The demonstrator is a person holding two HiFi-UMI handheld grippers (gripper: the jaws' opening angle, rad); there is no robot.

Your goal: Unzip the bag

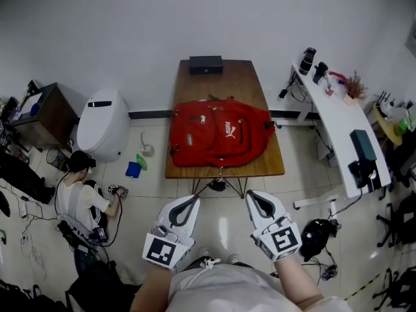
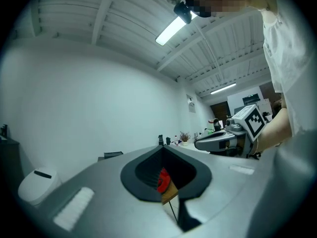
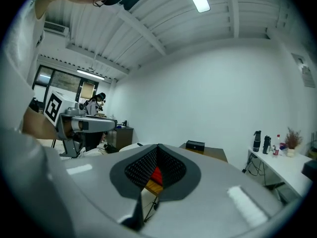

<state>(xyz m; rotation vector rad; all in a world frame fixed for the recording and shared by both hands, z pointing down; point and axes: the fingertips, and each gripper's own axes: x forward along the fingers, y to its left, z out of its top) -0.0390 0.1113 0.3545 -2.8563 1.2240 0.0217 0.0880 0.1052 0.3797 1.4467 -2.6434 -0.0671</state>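
A red backpack [image 1: 220, 132] lies flat on the wooden table [image 1: 188, 168], its front pockets facing up. Both grippers hang near the person's body, well short of the table's near edge and touching nothing. In the head view, the left gripper [image 1: 193, 199] and the right gripper [image 1: 251, 195] point toward the table with their jaws shut and empty. Past the shut tips of the left gripper [image 2: 162, 149], a sliver of the backpack [image 2: 162, 179] shows. The right gripper [image 3: 157, 147] frames the backpack [image 3: 156, 174] the same way.
A black box [image 1: 205, 64] sits at the table's far end. A white rounded appliance [image 1: 104, 123] stands to the left, with a person [image 1: 81, 197] seated on the floor near it. A white desk [image 1: 338, 119] with bottles runs along the right. Cables and a black object [image 1: 317, 234] lie on the floor.
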